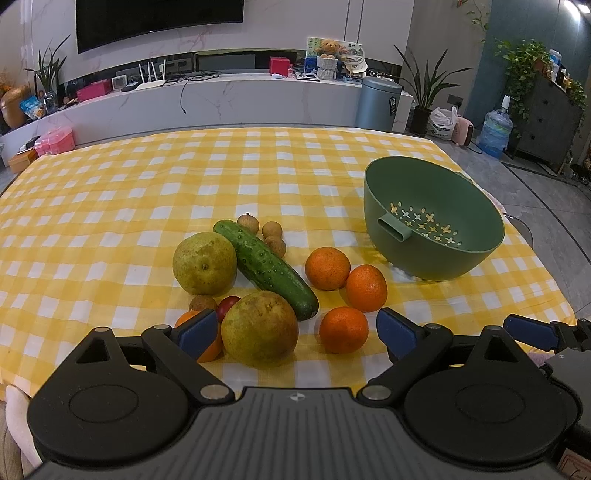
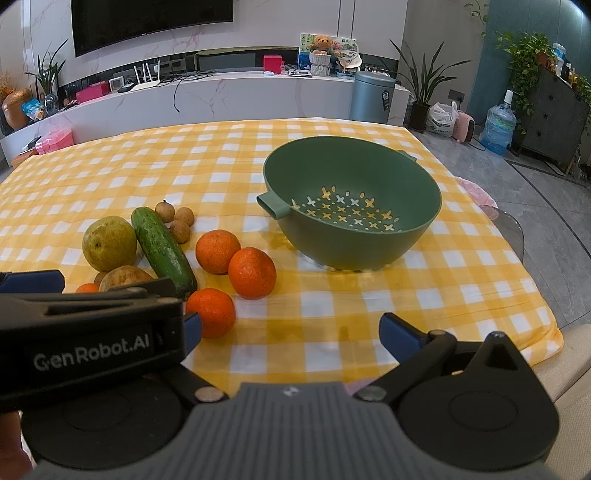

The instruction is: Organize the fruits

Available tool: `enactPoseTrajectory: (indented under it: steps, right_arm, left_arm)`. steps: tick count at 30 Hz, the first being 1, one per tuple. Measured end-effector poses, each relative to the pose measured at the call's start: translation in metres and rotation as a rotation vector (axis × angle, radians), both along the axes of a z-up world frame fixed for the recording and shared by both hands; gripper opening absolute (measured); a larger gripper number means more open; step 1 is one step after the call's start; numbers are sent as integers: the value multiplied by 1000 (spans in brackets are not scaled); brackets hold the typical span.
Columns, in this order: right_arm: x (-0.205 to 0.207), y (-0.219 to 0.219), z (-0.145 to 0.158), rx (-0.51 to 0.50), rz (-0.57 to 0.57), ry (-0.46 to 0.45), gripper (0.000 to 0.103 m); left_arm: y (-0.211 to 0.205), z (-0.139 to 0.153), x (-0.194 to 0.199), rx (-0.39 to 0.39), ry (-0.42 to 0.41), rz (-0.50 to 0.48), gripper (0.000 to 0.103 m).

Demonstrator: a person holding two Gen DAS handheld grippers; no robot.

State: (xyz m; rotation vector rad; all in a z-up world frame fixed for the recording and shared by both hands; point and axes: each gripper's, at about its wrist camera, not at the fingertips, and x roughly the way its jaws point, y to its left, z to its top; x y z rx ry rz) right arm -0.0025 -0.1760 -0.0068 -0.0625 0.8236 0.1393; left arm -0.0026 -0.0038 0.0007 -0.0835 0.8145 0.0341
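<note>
Fruit pile (image 1: pixel 258 280) sits near the tablecloth's (image 1: pixel 110 206) front edge, green colander (image 2: pixel 352 206) apart to its right by the right edge. Left gripper (image 1: pixel 295 330) and right gripper (image 2: pixel 290 332) both spread, empty, low over the front edge; bare cloth behind the pile.

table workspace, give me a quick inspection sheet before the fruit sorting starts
surface: yellow checked tablecloth covers the table, lightly wrinkled.
job's things: green colander bowl holds nothing; two pears, four oranges, small brown longans and a red cherry tomato lie loose to its left.
clutter: cucumber lies diagonally among the fruit, resting against the far pear.
grippers: left gripper open, near pear and an orange between its fingers, untouched; right gripper open, holding nothing.
cables: dark cords trail over the counter behind the table; none on the table.
surroundings: TV, grey bin, potted plants, water jug.
</note>
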Motion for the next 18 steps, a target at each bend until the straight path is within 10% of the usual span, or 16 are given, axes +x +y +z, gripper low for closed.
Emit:
enactPoseTrajectory:
  steps: [18]
  right_arm:
    - [0, 0, 0, 0, 1, 1, 98]
  left_arm:
    - [1, -4, 2, -4, 0, 0, 103]
